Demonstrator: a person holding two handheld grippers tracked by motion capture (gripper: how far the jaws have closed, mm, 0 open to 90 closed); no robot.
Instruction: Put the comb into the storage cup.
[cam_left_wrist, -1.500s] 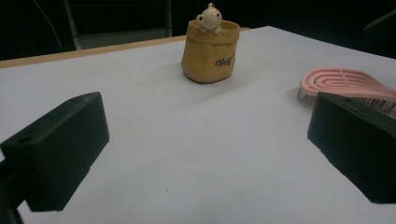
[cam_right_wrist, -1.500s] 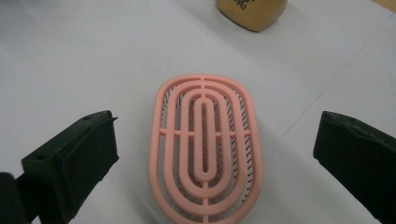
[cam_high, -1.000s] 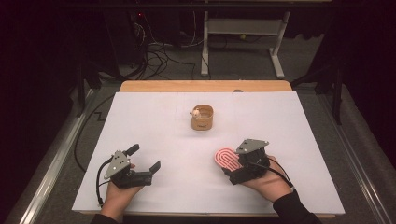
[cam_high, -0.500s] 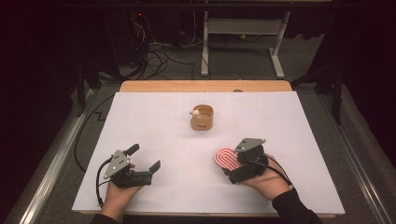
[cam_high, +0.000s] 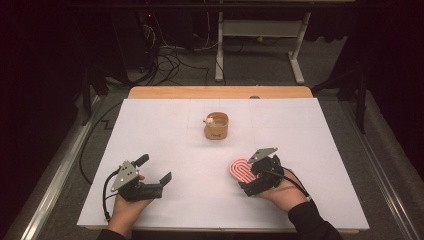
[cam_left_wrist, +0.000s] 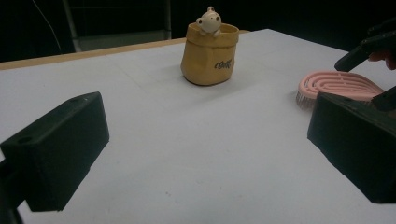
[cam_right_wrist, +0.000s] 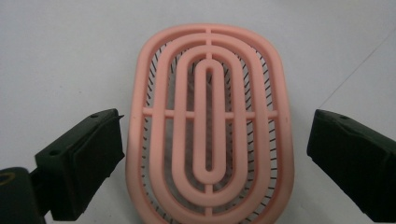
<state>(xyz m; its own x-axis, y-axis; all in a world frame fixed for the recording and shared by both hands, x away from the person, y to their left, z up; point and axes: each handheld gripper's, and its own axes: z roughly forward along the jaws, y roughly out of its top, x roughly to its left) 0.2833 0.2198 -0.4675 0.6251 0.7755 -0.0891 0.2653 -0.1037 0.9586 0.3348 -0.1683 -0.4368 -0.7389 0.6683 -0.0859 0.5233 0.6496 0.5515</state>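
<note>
A pink oval hairbrush (cam_high: 240, 169) (cam_right_wrist: 210, 126) lies bristles down on the white table, right of centre. My right gripper (cam_high: 248, 176) (cam_right_wrist: 215, 158) is open, its jaws standing either side of the brush's near end without touching it. My left gripper (cam_high: 154, 169) (cam_left_wrist: 205, 154) rests open near the front left with nothing between its jaws. A tan pot (cam_high: 216, 126) (cam_left_wrist: 208, 53) with a small white figure peeking over its rim stands at the centre back. From the left gripper view the brush (cam_left_wrist: 338, 84) lies at the right, under the right gripper (cam_left_wrist: 369, 46).
White sheeting (cam_high: 175, 130) covers the table, and a wooden edge (cam_high: 220, 92) shows along the far side. Beyond it are a dark floor with cables (cam_high: 170, 60) and a white desk frame (cam_high: 260, 30).
My right gripper has slid a little left, so its jaws now reach along the brush's sides. The left gripper, brush and pot have stayed where they were.
</note>
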